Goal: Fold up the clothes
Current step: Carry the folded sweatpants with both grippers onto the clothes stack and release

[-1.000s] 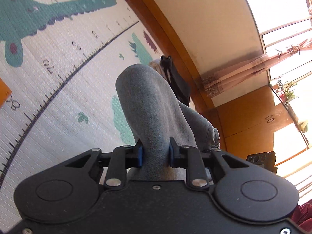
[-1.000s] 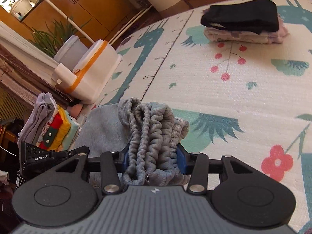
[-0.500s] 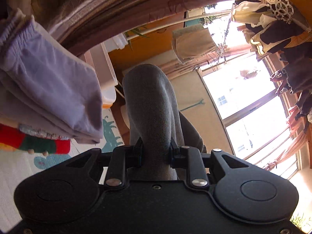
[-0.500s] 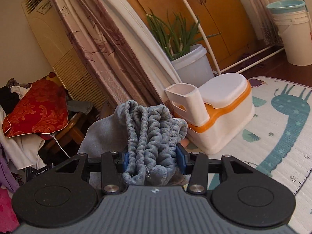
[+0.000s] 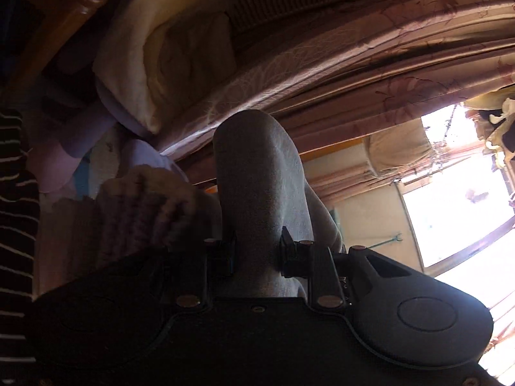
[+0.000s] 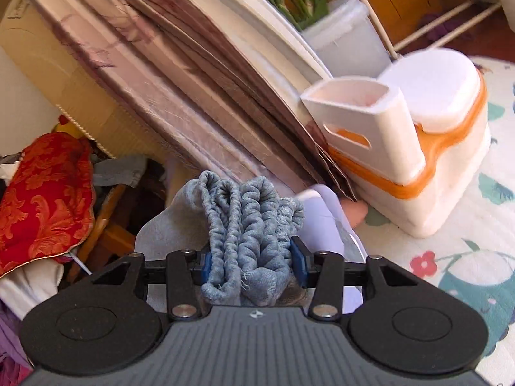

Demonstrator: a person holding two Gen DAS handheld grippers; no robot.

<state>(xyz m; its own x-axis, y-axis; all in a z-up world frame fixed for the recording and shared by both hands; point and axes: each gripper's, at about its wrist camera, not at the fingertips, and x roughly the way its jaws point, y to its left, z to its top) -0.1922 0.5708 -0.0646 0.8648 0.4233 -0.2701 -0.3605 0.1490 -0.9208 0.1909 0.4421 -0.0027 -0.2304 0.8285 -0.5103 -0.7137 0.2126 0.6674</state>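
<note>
— Where are we with the folding?

— Both our claws are pinching the same grey garment [image 6: 248,222]. The right claw [image 6: 250,262] is clamped on a thick bunch of its gathered, ribbed edge, low in the middle of the right wrist view. The left claw [image 5: 256,251] is pressed onto a smooth rounded fold of the garment, in the centre of the left wrist view.

— So is it folded?

— We judge it is bundled into several layers and held up in the air, not lying flat on anything. Whether the layers are neat we cannot tell; the bulk hangs below the claws, out of sight.

— Where are we pointing?

— In the right wrist view a heap of clothes with a red patterned cloth [image 6: 45,193] fills the lower left, a curtain [image 6: 180,90] runs across the middle, and a white and orange plastic seat [image 6: 428,148] stands on the play mat [image 6: 476,251] at right. The left wrist view shows dim stacked fabrics [image 5: 154,64] at upper left.

— What is left?

— As far as we see, the garment is in our grip and has yet to be set down; that fits carrying a finished bundle or lifting it to refold.
</note>
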